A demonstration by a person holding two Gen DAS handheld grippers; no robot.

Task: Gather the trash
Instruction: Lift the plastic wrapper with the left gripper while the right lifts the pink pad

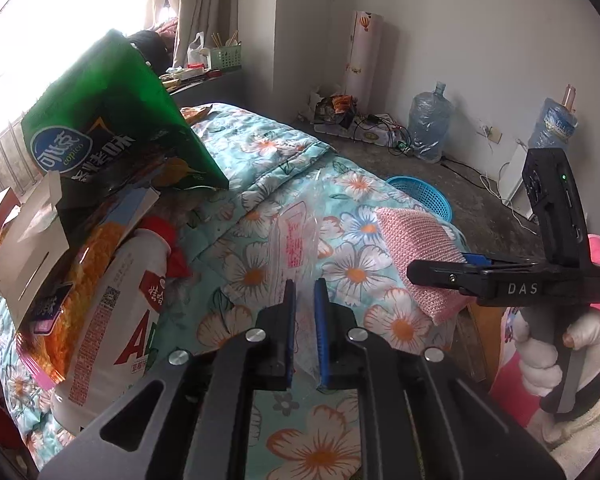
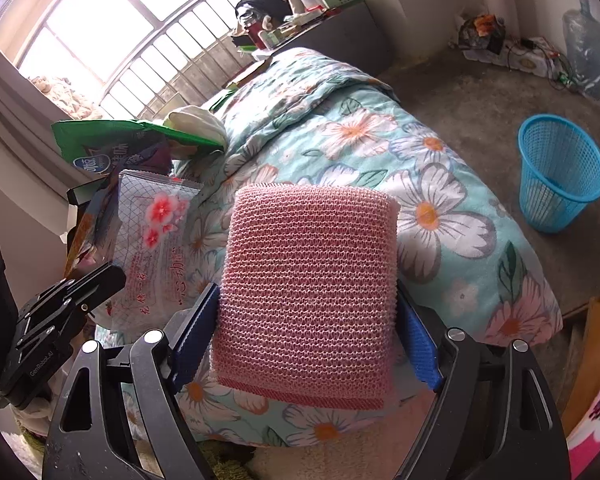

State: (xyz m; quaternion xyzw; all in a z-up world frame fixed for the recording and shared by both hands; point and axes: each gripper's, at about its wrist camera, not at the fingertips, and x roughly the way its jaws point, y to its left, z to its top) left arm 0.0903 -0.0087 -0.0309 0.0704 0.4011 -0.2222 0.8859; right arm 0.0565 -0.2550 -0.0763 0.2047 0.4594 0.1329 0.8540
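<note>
1. Trash: pink mesh pad clamped between the wide-set blue jaws of right gripper, above the floral quilt.
2. Clear plastic bag pinched by nearly closed left gripper, hanging over the quilt.
3. Probably both lifted for carrying to the blue basket on the floor.
4. More wrappers piled at the left.

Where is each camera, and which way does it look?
Left wrist: on the left gripper, looking down at the bed; jaws pinch a clear bag; the right gripper and a hand show.
Right wrist: on the right gripper, looking down at the bed; jaws hold a pink cloth; the left gripper shows.
Both see the bed, cloth, green bag and blue basket.
</note>
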